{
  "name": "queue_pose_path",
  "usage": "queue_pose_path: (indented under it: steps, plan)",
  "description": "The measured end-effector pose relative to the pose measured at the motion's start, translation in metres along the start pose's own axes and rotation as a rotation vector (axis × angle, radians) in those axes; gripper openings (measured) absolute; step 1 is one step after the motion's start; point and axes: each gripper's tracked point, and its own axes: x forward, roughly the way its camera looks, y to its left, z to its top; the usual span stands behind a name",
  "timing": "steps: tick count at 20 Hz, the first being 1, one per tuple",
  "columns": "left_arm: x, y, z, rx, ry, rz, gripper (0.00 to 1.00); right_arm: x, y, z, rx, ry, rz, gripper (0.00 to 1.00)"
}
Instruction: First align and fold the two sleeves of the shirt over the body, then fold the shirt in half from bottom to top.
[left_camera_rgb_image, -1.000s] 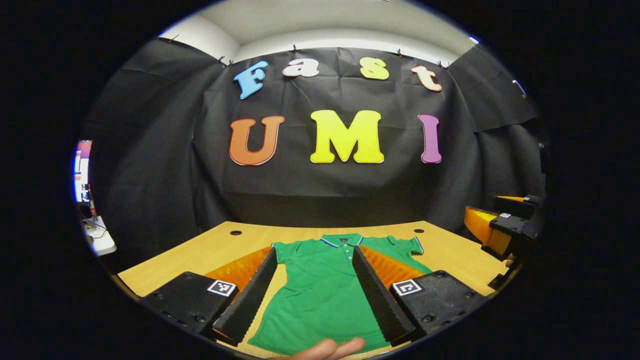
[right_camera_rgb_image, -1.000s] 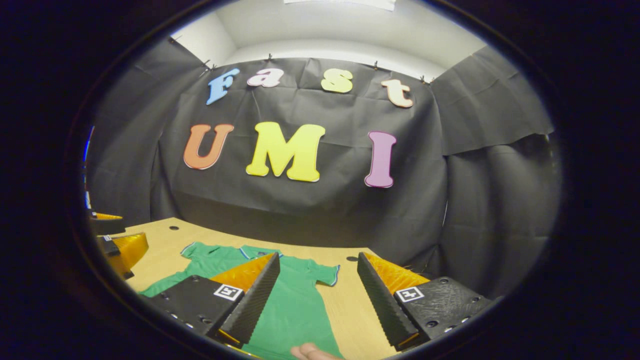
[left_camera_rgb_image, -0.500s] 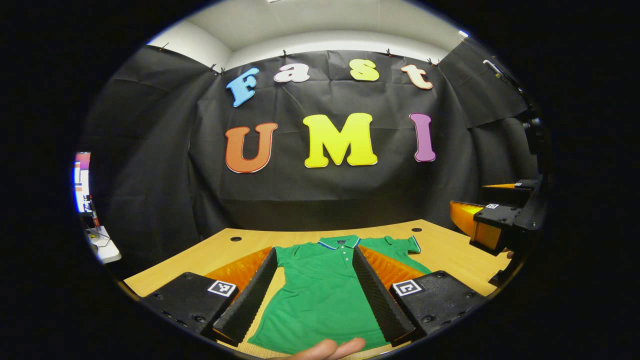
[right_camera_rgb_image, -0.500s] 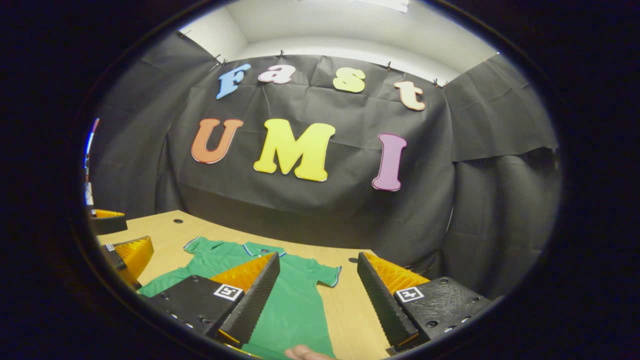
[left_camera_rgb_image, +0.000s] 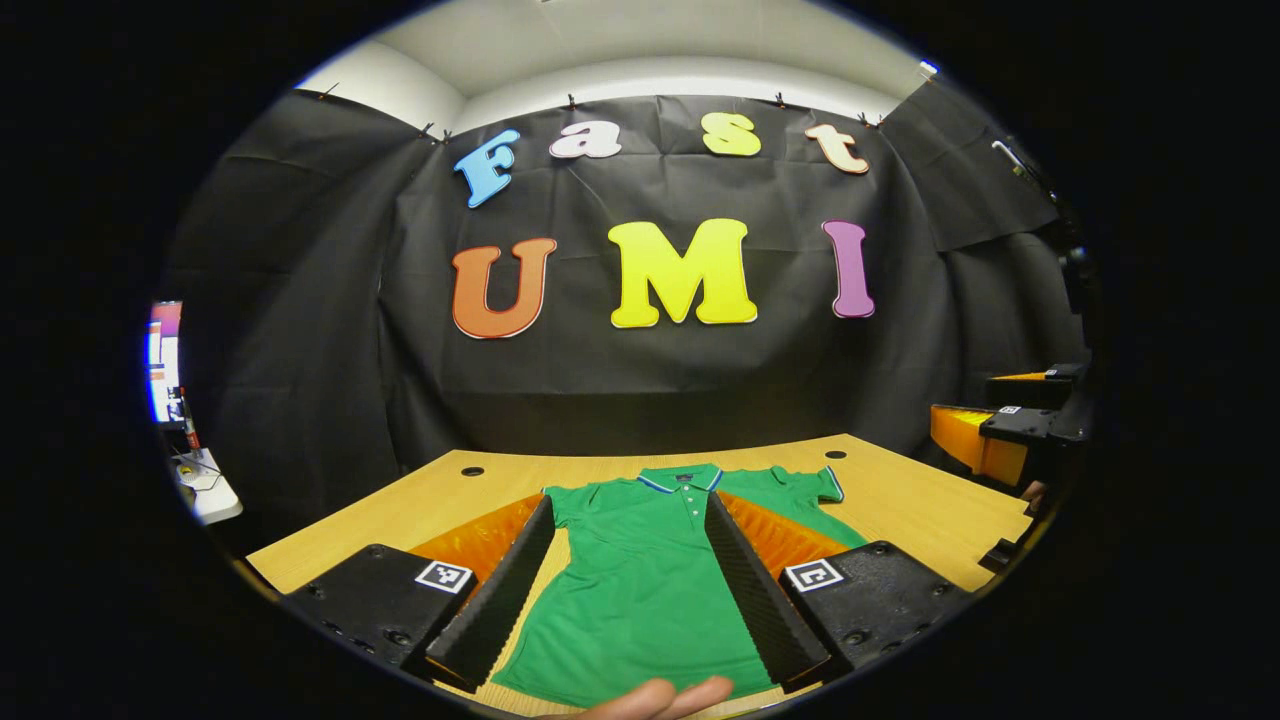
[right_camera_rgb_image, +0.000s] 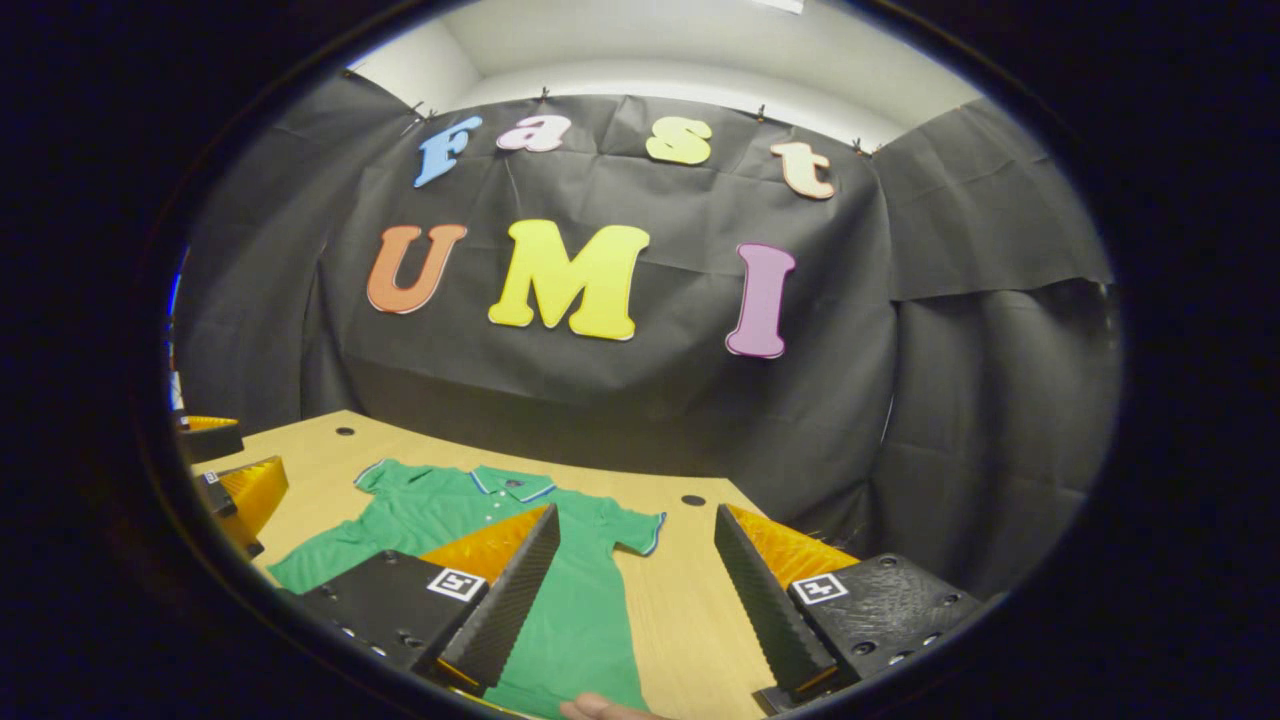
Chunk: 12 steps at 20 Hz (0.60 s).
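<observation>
Left gripper view: left gripper (left_camera_rgb_image: 628, 570) hovers, fingers apart, over the green shirt (left_camera_rgb_image: 640, 590) lying flat on the table (left_camera_rgb_image: 420, 500). Right gripper view: right gripper (right_camera_rgb_image: 640, 590) gapes too, near the right sleeve (right_camera_rgb_image: 630, 527). Pinch both 2 sleeve hems evenly.

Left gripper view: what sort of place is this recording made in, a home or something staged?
Most likely a staged recording booth, not a home. Black cloth is clipped up as walls, a bare wooden table holds just a green polo shirt, and handheld grippers hover open over it.
</observation>
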Motion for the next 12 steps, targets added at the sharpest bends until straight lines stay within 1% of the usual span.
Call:
queue_pose_path:
  steps: [2,3,5,6,7,9,10,12]
  plan:
    - [0.004,0.004,0.002,0.019,-0.008,0.008,0.97,0.013,0.000,-0.008,0.002,0.018,0.005,0.95]
    - [0.009,0.006,0.001,0.024,-0.003,0.018,0.97,0.020,-0.001,-0.014,-0.001,0.032,0.007,0.97]
    - [0.020,0.002,-0.004,0.027,0.022,0.014,0.97,0.038,-0.003,-0.020,-0.006,0.057,0.007,0.97]
    - [0.024,0.003,-0.004,0.019,0.025,0.019,0.98,0.047,-0.005,-0.021,-0.001,0.069,0.004,0.95]
    - [0.029,0.004,-0.001,0.008,0.018,0.025,0.97,0.058,-0.007,-0.022,0.004,0.074,0.001,0.97]
    - [0.040,-0.001,-0.003,-0.021,0.023,0.018,0.97,0.077,-0.012,-0.020,0.016,0.076,-0.008,0.95]
    - [0.045,-0.003,-0.004,-0.029,0.027,0.009,0.98,0.088,-0.013,-0.019,0.017,0.080,-0.004,0.95]
    - [0.056,-0.002,-0.006,-0.031,0.037,0.016,0.98,0.111,-0.013,-0.023,0.008,0.101,-0.002,0.94]
